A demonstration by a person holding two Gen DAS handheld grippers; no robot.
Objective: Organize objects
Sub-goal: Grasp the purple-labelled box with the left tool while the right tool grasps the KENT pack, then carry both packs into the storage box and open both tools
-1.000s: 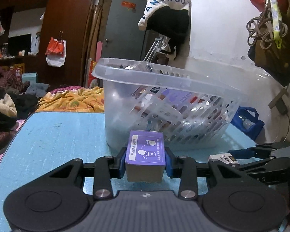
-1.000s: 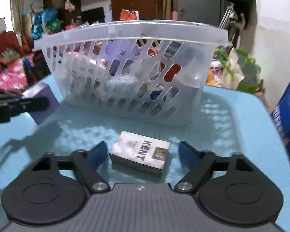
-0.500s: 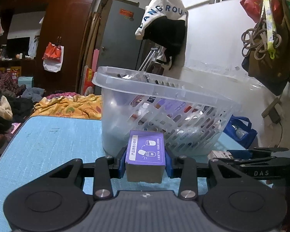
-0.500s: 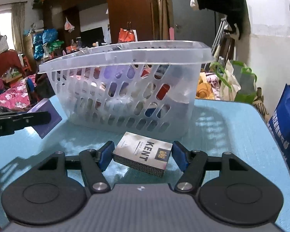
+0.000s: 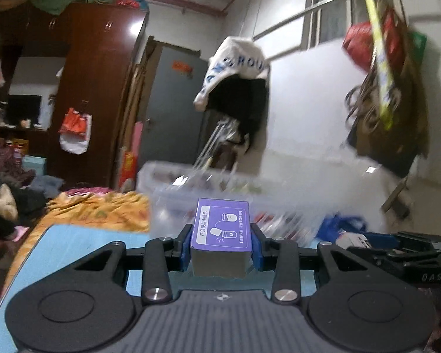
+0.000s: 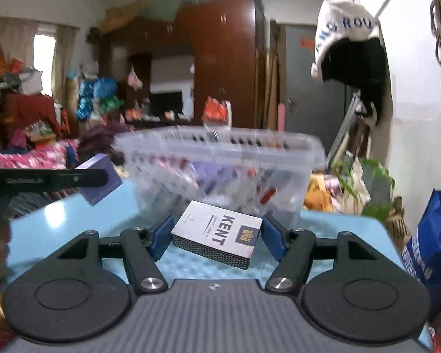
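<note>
Two sets of tongs were in play, each carrying one box. The left tongs (image 5: 222, 248) were clamped on one small purple cardboard box with a white printed panel (image 5: 221, 232), its blue pads pressed to both sides and the box lifted clear of the light blue desk (image 5: 82, 239). The right tongs (image 6: 215, 235) gripped one flat white-and-grey Kent cigarette pack (image 6: 219, 234) by its two opposite corners, the pack lying skewed between the blue pads and raised off the desk top. In the right wrist view the purple box appeared again at the left, held beside the black finger of the other tool. Just beyond both boxes stood one clear plastic slotted basket (image 6: 220, 158), blurred, resting on the desk, with a jumble of red, purple and white items inside that could not be counted. To the right of the desk stood one blue bag (image 6: 432, 235). Farther back one white-and-black garment with blue lettering (image 5: 238, 76) hung by the wall, and one dark brown wooden wardrobe (image 5: 94, 88) stood behind.
</note>
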